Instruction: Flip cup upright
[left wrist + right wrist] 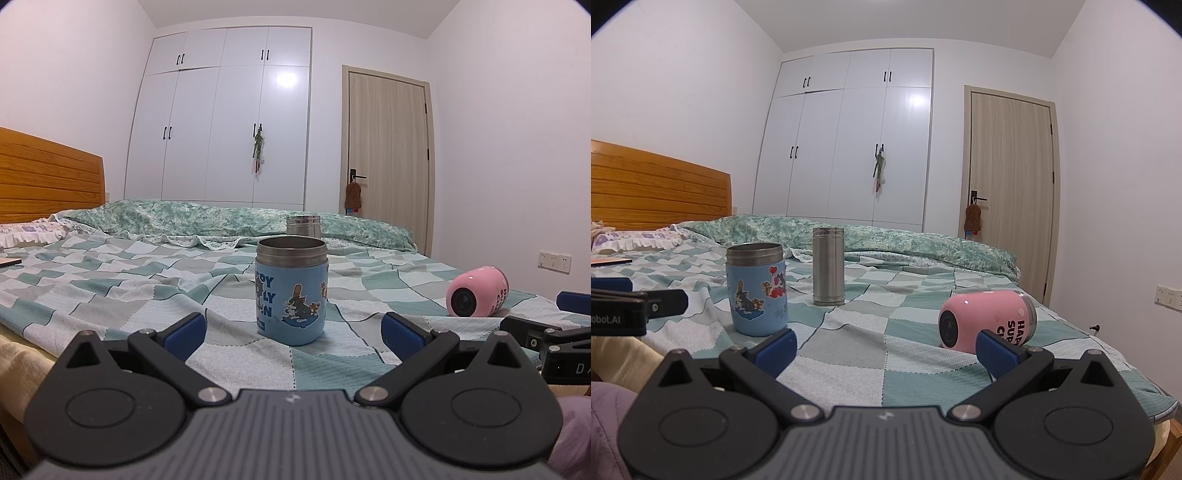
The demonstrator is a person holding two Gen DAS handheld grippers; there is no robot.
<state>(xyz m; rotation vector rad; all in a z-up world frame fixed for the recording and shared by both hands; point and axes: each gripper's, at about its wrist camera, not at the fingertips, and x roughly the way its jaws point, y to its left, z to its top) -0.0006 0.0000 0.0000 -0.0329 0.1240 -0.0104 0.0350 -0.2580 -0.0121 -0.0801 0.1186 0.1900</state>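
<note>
A pink cup (988, 319) lies on its side on the checked bedspread, base toward me; it also shows in the left wrist view (477, 292) at the right. A blue cartoon cup (291, 291) stands upright with its mouth up, straight ahead of my left gripper (293, 332), which is open and empty. The blue cup also shows in the right wrist view (756, 289) at the left. My right gripper (886, 349) is open and empty, its right fingertip (995, 352) just in front of the pink cup.
A steel cylinder cup (828, 266) stands upright further back on the bed. A folded green quilt (886, 236) lies across the far side. A wooden headboard (657, 188) is at the left, the bed's edge (1160, 406) at the right.
</note>
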